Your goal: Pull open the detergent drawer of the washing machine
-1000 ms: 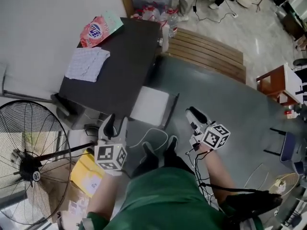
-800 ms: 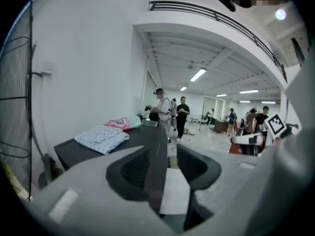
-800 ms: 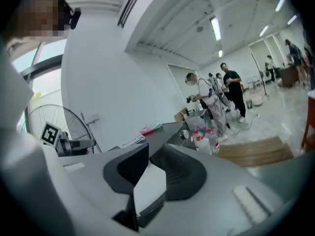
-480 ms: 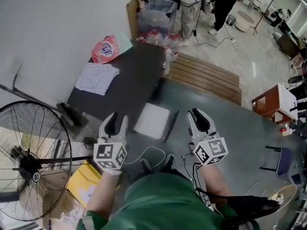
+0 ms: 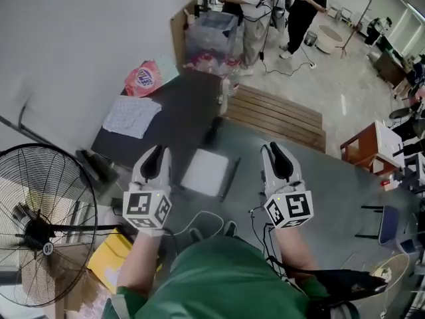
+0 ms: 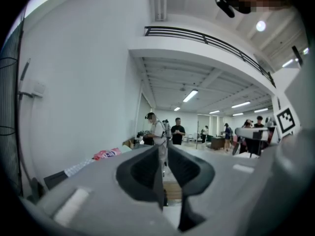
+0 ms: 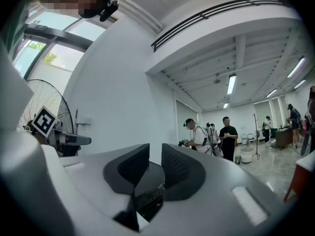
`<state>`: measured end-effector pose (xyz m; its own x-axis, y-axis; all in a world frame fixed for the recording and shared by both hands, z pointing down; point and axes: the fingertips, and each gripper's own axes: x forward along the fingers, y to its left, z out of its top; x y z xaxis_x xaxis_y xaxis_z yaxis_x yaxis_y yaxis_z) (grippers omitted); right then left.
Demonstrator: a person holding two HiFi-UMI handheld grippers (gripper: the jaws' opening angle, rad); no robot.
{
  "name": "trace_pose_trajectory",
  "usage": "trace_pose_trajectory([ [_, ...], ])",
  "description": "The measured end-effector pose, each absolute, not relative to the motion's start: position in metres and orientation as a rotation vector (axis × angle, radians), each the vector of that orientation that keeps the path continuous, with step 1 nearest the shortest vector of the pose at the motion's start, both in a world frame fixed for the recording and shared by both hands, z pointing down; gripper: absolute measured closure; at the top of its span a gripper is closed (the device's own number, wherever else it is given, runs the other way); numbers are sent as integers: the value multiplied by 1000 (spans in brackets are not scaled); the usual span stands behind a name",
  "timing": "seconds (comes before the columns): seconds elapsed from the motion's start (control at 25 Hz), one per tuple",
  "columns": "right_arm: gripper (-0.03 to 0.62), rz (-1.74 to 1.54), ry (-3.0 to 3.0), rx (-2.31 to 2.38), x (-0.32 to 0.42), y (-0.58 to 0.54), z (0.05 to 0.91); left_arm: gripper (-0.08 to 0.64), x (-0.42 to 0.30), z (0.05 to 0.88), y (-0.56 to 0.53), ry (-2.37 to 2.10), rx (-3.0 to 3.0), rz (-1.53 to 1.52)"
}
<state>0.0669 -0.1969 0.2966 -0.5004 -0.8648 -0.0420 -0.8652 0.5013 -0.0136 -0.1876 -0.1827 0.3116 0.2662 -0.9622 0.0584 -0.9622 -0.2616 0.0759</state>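
Now both tools hang in the air touching nothing. The left gripper point(image 5: 157, 151) has its dark fingers point(image 6: 142, 171) closing, with only a thin slot left and nothing in it. The right gripper point(image 5: 275, 147) is closing too, its fingers point(image 7: 179, 173) a narrow gap apart and bare.

Ahead of them a dark flat-topped unit point(image 5: 179, 115) stands against the white wall. A pale patterned cloth point(image 5: 133, 116) lies by its left edge and a pink-red detergent bag point(image 5: 143, 80) sits at its far left corner. A white rectangular panel point(image 5: 206, 171) lies at its near edge, between the two grippers. We cannot tell from any view whether this is the washing machine, nor pick out its detergent drawer. A black floor fan point(image 5: 40, 224) stands to the left.

Against a second ago, both grippers sit higher and point more level. The left fingers were spread wide then. The right gripper has rolled, so its marker cube point(image 5: 289, 209) faces up squarely. More of the room beyond now shows.
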Motion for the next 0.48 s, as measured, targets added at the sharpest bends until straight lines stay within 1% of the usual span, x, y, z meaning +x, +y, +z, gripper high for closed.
trace_pose_trajectory([
  [0.12,518,65,2678,-1567,70,-193,288,528,-178,298,-182,-1838,2470,-16],
  [0.24,525,118,2667,-1608,75,-192,281,537,-169,288,-183,-1835,2522,-8],
  [0.28,531,138,2662,-1622,76,-191,279,537,-166,286,-183,-1833,2538,-6],
  [0.32,557,157,2656,-1633,78,-191,278,537,-163,284,-184,-1829,2552,-6],
  [0.4,582,188,2648,-1646,80,-191,274,537,-159,281,-187,-1817,2569,-11],
  [0.48,591,208,2648,-1651,80,-191,272,532,-157,280,-190,-1802,2578,-17],
])
